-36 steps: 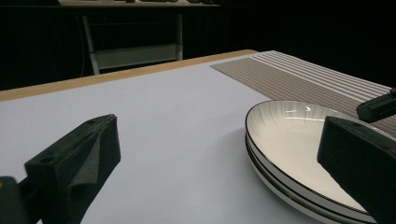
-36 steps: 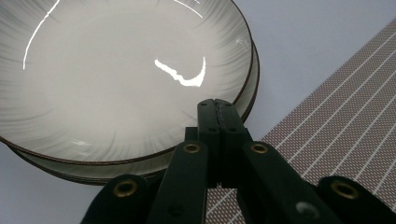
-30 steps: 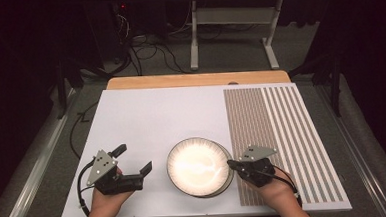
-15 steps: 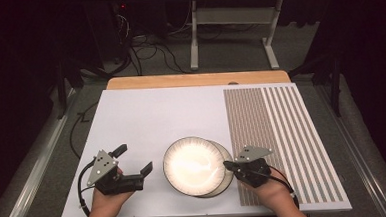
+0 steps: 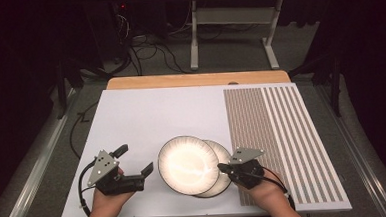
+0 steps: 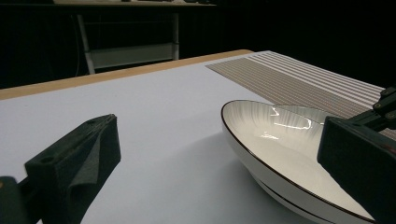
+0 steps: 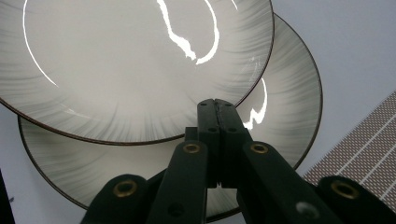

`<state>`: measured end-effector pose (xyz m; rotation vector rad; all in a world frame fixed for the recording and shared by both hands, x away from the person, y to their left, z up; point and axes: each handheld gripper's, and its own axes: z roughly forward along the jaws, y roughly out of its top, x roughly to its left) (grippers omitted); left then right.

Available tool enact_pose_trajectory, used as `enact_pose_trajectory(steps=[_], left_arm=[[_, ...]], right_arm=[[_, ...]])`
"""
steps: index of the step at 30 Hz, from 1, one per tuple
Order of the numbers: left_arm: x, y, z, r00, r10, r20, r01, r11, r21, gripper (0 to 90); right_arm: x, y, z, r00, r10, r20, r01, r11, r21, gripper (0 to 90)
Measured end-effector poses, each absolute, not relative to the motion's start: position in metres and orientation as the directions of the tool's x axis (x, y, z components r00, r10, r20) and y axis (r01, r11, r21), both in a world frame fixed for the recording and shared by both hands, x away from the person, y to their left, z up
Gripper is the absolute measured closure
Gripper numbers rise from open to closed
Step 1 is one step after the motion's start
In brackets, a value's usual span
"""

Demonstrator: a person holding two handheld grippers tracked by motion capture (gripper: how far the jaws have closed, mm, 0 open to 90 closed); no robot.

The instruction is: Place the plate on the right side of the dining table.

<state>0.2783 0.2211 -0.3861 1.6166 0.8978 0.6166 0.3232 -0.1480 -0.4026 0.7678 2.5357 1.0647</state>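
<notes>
Plates: upper white ribbed plate with dark rim (image 5: 188,164) has slid left across the lower matching plate (image 5: 221,183), uncovering it; both near the white bench (image 5: 146,116) front edge.
Right gripper (image 5: 226,169): jaws clenched empty, tips against the upper rim.
Left gripper (image 5: 134,164): jaws released, waiting beside the stack.
Meaning: separation likely underway.

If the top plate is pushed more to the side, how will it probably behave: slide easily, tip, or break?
The top plate looks glazed and shiny, so it probably slides easily over the lower plate. It sits off-centre on that plate, partly overhanging, so it may tilt or drop onto the white table. It seems stiff ceramic, likely fragile if knocked by the shut right gripper.
</notes>
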Motion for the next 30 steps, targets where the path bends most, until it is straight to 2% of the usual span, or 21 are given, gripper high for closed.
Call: enact_pose_trajectory(steps=[7,13,26,28,30], left_arm=[[0.279,0.212,-0.385,0.596,0.797,-0.098,0.247,-0.066,0.967,0.1],[0.283,0.195,-0.386,0.614,0.778,-0.134,0.311,-0.083,0.947,0.1],[0.299,0.178,-0.398,0.587,0.774,-0.238,0.513,-0.129,0.848,0.2],[0.303,0.174,-0.401,0.58,0.762,-0.287,0.566,-0.125,0.815,0.1],[0.304,0.174,-0.402,0.58,0.758,-0.298,0.577,-0.124,0.808,0.5]], right_arm=[[0.323,-0.143,-0.403,-0.828,0.558,-0.048,0.356,0.59,0.725,90.0],[0.323,-0.142,-0.403,-0.828,0.558,-0.05,0.356,0.593,0.722,90.0],[0.323,-0.139,-0.404,-0.834,0.55,-0.053,0.346,0.595,0.725,90.0],[0.323,-0.138,-0.404,-0.833,0.55,-0.051,0.347,0.593,0.726,90.0],[0.323,-0.138,-0.404,-0.834,0.55,-0.05,0.347,0.593,0.727,90.0]])
